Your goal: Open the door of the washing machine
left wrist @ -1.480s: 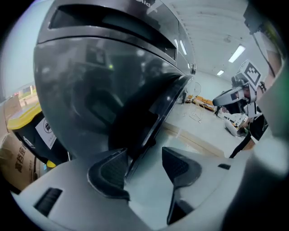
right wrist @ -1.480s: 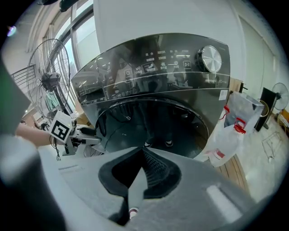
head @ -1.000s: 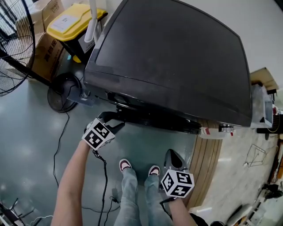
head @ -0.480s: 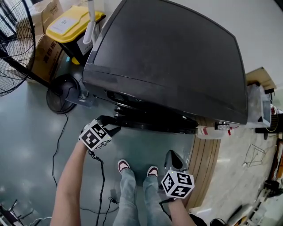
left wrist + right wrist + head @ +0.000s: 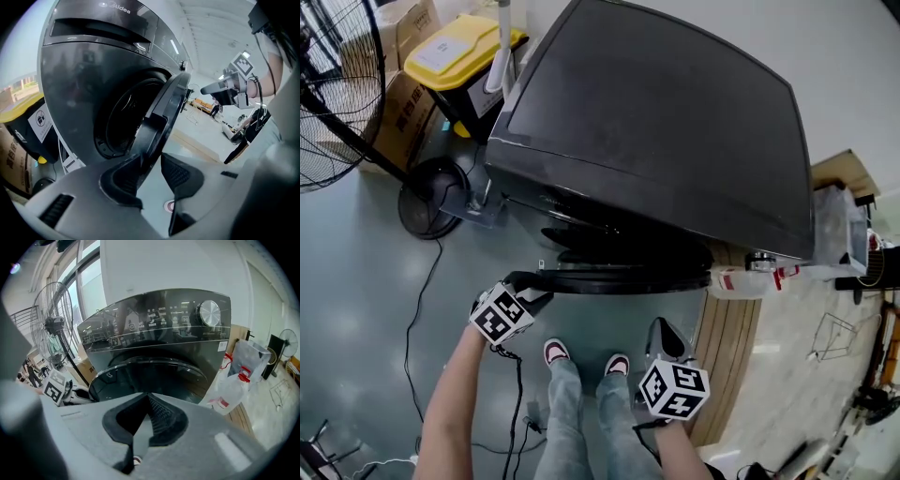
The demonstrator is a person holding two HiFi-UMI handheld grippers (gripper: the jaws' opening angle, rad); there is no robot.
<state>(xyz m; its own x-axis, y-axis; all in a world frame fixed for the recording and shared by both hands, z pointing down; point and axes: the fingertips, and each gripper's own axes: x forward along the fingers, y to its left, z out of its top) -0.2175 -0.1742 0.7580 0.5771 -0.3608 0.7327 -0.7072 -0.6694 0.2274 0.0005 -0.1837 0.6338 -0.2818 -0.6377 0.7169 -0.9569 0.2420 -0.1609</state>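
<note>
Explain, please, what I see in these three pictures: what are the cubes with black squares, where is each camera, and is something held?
A person stands before a dark front-loading washing machine, holding two grippers; the marked cubes belong to those grippers. The head view looks down from the person's head; the other two cameras ride on the grippers. The left gripper has the edge of the partly open door between its closing fingers, not yet clamped. The right gripper is aside, fingers together, empty. On the floor stand a fan and a yellow-lidded bin.
</note>
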